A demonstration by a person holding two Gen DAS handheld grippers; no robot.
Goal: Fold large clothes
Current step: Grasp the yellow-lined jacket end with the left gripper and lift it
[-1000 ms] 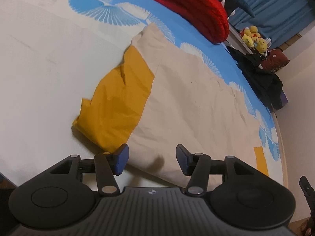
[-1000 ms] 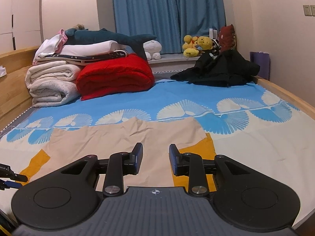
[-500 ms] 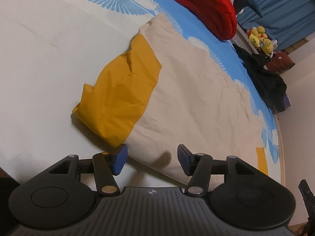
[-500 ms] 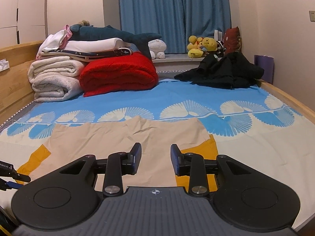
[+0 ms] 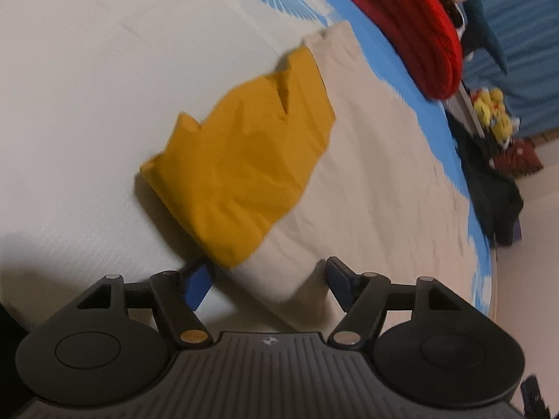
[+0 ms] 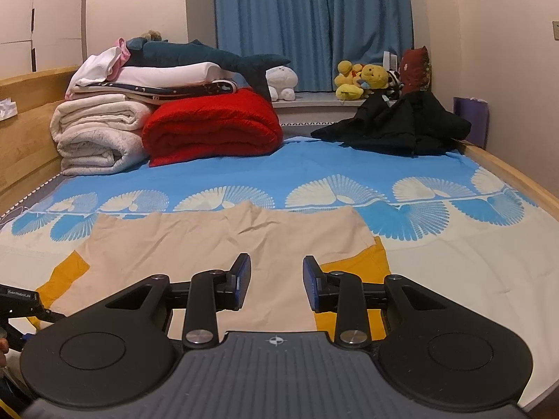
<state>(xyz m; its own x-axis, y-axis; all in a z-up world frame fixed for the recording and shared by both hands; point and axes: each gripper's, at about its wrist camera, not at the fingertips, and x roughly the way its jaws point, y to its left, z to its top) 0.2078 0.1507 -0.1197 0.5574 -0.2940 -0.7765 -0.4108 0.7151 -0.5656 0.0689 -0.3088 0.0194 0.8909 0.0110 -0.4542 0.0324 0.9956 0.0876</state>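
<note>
We see our right gripper [image 6: 276, 281], black with blue-lined pads, its jaws parted above the near part of a beige garment with mustard-yellow sleeves [image 6: 223, 241]. The garment lies spread flat on a bed sheet printed in blue and cream fan shapes [image 6: 454, 262]. At the far left stands a stack of folded white blankets [image 6: 97, 136], with a folded red fleece blanket [image 6: 213, 125] touching its right side and a dark blue plush shark [image 6: 206, 56] lying on top. A crumpled black garment [image 6: 398, 125] sits far right. Yellow plush toys [image 6: 360, 78] rest before blue curtains [image 6: 311, 21]. Part of our left gripper [image 6: 21, 302] shows at the left edge.
</note>
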